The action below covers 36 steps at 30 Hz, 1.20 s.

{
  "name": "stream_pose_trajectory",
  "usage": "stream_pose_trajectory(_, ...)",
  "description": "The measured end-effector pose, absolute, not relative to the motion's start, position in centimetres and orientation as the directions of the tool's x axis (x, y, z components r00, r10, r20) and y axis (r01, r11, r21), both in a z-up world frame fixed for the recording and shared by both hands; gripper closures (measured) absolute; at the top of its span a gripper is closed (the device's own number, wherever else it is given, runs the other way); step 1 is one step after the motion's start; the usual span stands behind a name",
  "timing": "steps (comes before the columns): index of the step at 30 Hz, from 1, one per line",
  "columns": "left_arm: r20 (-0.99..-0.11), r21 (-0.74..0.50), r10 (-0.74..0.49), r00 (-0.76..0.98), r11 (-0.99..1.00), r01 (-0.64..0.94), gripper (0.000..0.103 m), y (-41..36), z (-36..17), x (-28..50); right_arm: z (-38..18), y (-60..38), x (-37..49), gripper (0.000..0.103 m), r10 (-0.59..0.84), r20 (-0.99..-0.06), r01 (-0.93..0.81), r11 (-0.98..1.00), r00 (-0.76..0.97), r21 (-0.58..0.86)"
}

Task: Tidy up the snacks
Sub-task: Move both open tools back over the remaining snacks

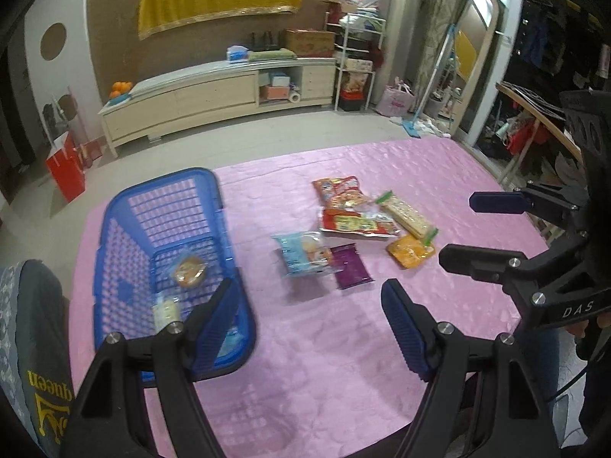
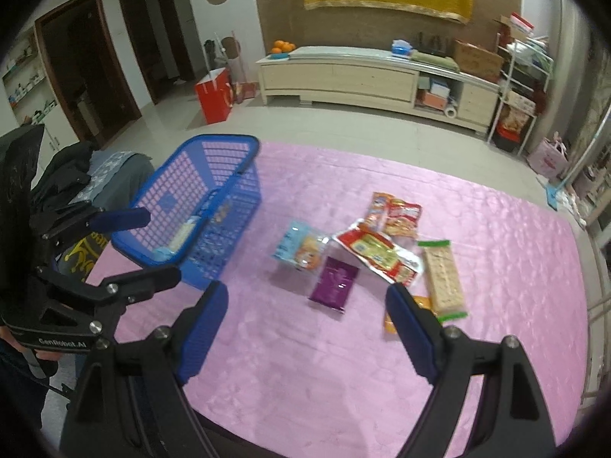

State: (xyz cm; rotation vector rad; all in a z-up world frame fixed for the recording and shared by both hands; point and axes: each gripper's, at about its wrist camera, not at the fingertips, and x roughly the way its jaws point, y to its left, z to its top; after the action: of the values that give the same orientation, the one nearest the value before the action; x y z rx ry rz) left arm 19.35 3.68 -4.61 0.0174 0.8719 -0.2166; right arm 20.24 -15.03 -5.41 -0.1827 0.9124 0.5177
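Both our grippers have fingers apart and empty; purple packet (image 2: 335, 283), long axis pointing away, lies just ahead of right gripper (image 2: 307, 328), nearer than left gripper (image 1: 305, 324).

left gripper (image 1: 309, 328): black angular plastic frame, two arms, round silver screws at the joints
left fingertips (image 1: 215, 328): blue ribbed rubber pads on black fingers
left gripper marking: white "CenRobot.AI" lettering on its black side plate, seen from right wrist view
right gripper (image 2: 307, 328): same black frame, silver screws, triangular cut-outs in the side plate
right fingertips (image 2: 202, 330): blue ribbed pads
right gripper marking: white "DAS" letters on the frame, seen from left wrist view
cable: thin black cable beside each handle
hands: bare skin at the handles, mostly hidden
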Motion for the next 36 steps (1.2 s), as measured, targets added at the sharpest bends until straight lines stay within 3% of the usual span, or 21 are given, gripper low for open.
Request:
stream_pose_trajectory(17, -0.829, -0.058, -0.133, 0.543, 0.987, 0.153, 0.028, -1.7, -10.0, 25.8, -11.2, -23.0, 26.1, 0.015, 0.228, -0.838, -0.364, 0.931, 0.496, 0.038)
stream_pose_trajectory(36, -0.91, -0.018, -0.02, 0.414, 1.0, 0.008, 0.028, -1.5, -19.8, 33.1, -20.3, -26.1, 33.7, 0.015, 0.136, -0.907, -0.368, 0.93, 0.399, -0.022)
